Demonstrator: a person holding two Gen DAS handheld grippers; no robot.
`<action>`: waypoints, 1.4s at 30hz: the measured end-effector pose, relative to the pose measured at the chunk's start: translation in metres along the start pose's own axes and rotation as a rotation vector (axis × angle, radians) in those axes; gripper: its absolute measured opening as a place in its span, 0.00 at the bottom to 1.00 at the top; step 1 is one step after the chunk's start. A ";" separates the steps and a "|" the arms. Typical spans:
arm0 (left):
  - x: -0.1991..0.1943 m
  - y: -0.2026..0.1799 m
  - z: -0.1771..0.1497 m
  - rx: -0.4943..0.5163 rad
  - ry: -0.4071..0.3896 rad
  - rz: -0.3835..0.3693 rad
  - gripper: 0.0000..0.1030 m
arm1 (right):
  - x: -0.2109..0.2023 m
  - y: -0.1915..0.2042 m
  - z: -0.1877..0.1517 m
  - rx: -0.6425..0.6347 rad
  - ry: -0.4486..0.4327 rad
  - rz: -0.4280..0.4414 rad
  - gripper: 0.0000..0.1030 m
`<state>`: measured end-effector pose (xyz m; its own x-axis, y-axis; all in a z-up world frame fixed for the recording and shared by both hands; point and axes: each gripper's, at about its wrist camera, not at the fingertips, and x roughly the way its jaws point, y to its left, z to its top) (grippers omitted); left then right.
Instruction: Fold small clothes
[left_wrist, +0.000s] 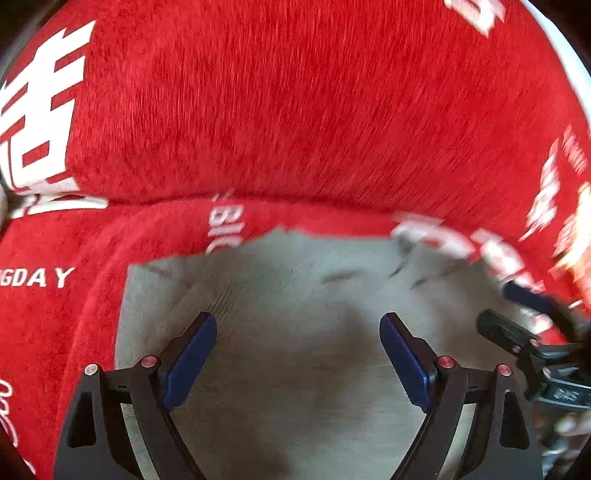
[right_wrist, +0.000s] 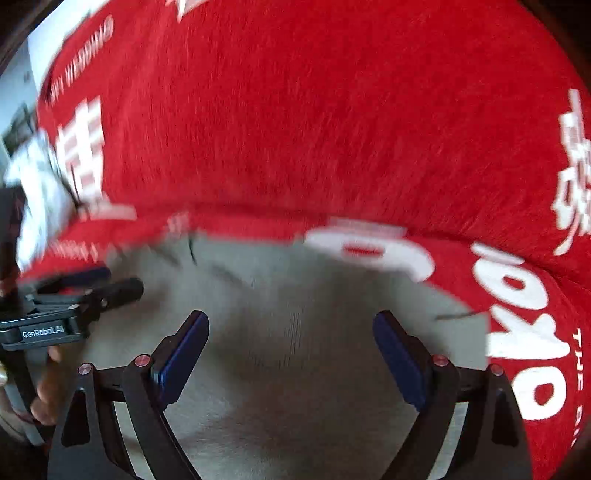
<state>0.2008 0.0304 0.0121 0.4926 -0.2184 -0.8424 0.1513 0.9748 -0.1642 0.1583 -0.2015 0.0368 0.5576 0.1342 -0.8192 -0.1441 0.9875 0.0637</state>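
Our left gripper (left_wrist: 298, 354) wide, empty; right gripper (right_wrist: 291, 350) wide, empty. Both above grey garment (left_wrist: 295, 369) lying flat on red cloth (left_wrist: 295, 110). We judge risk: pinching red cloth along with garment edge; blur suggests fast motion, misplaced grasp.

Motion blur smears the white lettering on the red cloth (left_wrist: 295, 110), so most words cannot be read, and the lower edge of the left wrist view cuts off the grey garment (left_wrist: 295, 350). In that view the right gripper (left_wrist: 517, 314) sits at the right border, blurred and partly cut off, so the stand of its jaws is unclear there. In the right wrist view a smeared white object (right_wrist: 37, 192) at the left border cannot be identified, and the hand (right_wrist: 44, 391) holding the left gripper (right_wrist: 122, 282) is partly out of frame.
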 end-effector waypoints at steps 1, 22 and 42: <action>0.009 0.003 0.000 -0.005 0.028 0.028 0.88 | 0.013 -0.003 -0.004 0.006 0.042 -0.025 0.90; -0.063 0.004 -0.089 0.068 -0.101 0.151 0.90 | -0.045 -0.013 -0.092 0.044 -0.050 -0.100 0.90; -0.123 0.117 -0.189 -0.518 -0.100 -0.264 0.90 | -0.136 0.006 -0.180 0.230 -0.175 -0.280 0.91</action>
<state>-0.0044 0.1799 -0.0006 0.5770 -0.4360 -0.6906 -0.1459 0.7769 -0.6125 -0.0651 -0.2291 0.0461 0.6829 -0.1501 -0.7149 0.2085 0.9780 -0.0062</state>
